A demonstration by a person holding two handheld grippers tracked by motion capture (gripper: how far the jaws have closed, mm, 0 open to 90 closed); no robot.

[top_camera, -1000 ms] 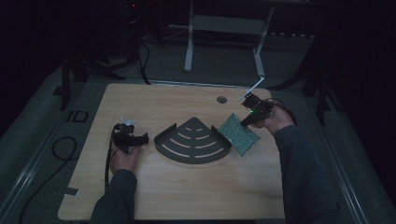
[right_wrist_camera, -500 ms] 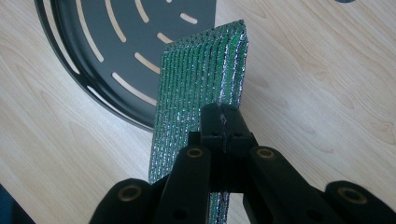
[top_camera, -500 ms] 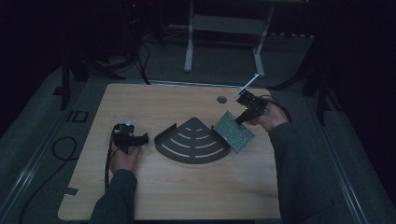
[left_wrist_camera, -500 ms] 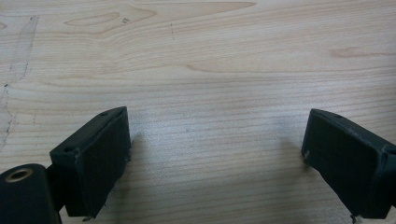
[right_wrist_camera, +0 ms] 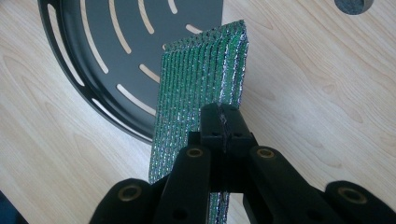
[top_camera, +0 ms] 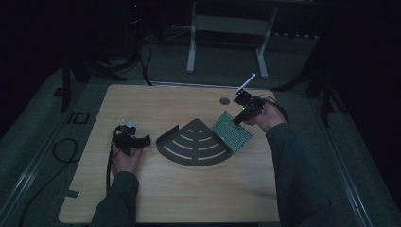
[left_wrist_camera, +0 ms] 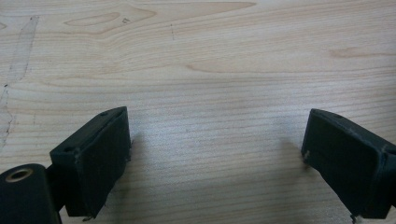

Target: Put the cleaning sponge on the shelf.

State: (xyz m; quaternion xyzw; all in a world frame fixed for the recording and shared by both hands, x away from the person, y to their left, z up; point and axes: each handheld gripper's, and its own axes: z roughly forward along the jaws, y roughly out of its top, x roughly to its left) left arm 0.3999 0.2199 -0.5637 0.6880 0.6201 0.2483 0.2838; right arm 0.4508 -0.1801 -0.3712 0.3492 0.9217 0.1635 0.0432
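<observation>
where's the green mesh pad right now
In the high view the green mesh pad is held off the table in the right gripper, at the right edge of the dark slotted fan-shaped tray.

We find the fan-shaped slotted tray [top_camera: 196,144] at the centre of the worktop [top_camera: 189,198]. The mesh pad [top_camera: 231,132] stands tilted at its right edge. The cable port [top_camera: 224,100] lies behind it. We see the left gripper [top_camera: 142,141] left of the tray.

One slotted tray [top_camera: 195,144], one green pad [top_camera: 231,132], two tools.
</observation>
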